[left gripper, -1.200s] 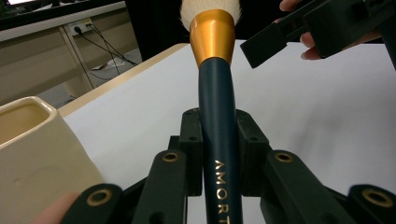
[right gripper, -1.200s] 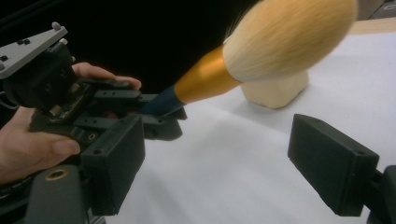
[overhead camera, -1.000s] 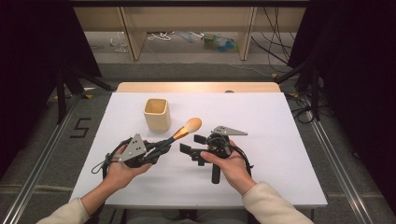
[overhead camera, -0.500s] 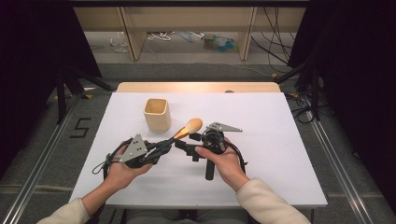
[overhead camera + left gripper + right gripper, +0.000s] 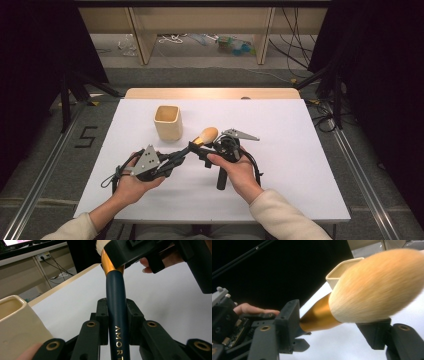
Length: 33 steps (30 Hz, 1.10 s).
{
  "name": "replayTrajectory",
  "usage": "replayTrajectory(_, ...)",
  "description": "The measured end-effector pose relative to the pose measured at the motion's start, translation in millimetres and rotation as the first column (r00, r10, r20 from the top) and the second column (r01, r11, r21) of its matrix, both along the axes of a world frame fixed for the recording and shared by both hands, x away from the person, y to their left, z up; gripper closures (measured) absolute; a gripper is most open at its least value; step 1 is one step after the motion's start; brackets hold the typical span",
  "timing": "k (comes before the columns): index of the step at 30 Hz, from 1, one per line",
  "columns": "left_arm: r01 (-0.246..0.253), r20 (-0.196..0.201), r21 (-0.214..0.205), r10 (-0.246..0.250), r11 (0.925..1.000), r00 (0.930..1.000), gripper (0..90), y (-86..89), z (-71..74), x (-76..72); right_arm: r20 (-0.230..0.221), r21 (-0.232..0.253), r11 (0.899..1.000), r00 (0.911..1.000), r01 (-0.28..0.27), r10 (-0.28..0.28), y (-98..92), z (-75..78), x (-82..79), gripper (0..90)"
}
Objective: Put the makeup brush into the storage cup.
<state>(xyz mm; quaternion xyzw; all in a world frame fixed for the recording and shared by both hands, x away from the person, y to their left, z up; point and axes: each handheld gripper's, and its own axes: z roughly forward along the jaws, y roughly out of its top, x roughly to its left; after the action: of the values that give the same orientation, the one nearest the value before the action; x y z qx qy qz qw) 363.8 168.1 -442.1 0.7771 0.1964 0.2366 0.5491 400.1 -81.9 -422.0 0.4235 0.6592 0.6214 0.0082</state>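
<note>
The left tongs [image 5: 181, 154] clamp the dark handle of a brush [image 5: 117, 315], held just above the white table [image 5: 300, 150] and slanting up toward the right hand. The right tongs [image 5: 206, 152] have just been closing, with the brush's gold collar [image 5: 317, 315] between their jaws (one jaw looks to meet the collar; whether both press on it I cannot tell). The tan bristle head [image 5: 207, 134] sticks out beyond them. A cream cup [image 5: 168, 122] stands upright on the table, near the bristles.

Cream cup [image 5: 168, 122] just beyond the brush [image 5: 206, 135]; bare table [image 5: 300, 150] rightward.
</note>
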Motion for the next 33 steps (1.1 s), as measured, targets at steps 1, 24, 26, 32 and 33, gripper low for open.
replayTrajectory(1,0.003,-0.003,0.001,-0.003,1.0,1.0,75.9,-0.3,-0.5,0.2,0.001,0.009,1.0,1.0,0.006,-0.006,-0.2,1.1,-0.6,44.0)
replayTrajectory(24,0.045,-0.082,-0.005,-0.045,0.999,0.9957,39.3,-7.6,2.3,0.3,0.238,-0.289,0.956,0.9639,-0.047,0.119,-2.6,26.3,-11.0,66.6)
replayTrajectory(26,0.051,-0.087,-0.005,-0.051,0.9987,0.9949,38.2,-8.5,2.5,-0.3,0.254,-0.304,0.952,0.9599,-0.038,0.119,-3.6,27.7,-11.1,66.6)
replayTrajectory(32,0.055,-0.117,-0.034,-0.059,0.9979,0.9914,35.2,-11.4,4.0,-0.7,0.266,-0.327,0.944,0.9533,-0.051,0.144,-6.1,29.6,-10.7,66.6)
replayTrajectory(33,0.056,-0.123,-0.04,-0.061,0.9976,0.9906,35.0,-11.8,4.3,-0.5,0.267,-0.335,0.941,0.9522,-0.052,0.148,-6.3,29.7,-10.7,66.6)
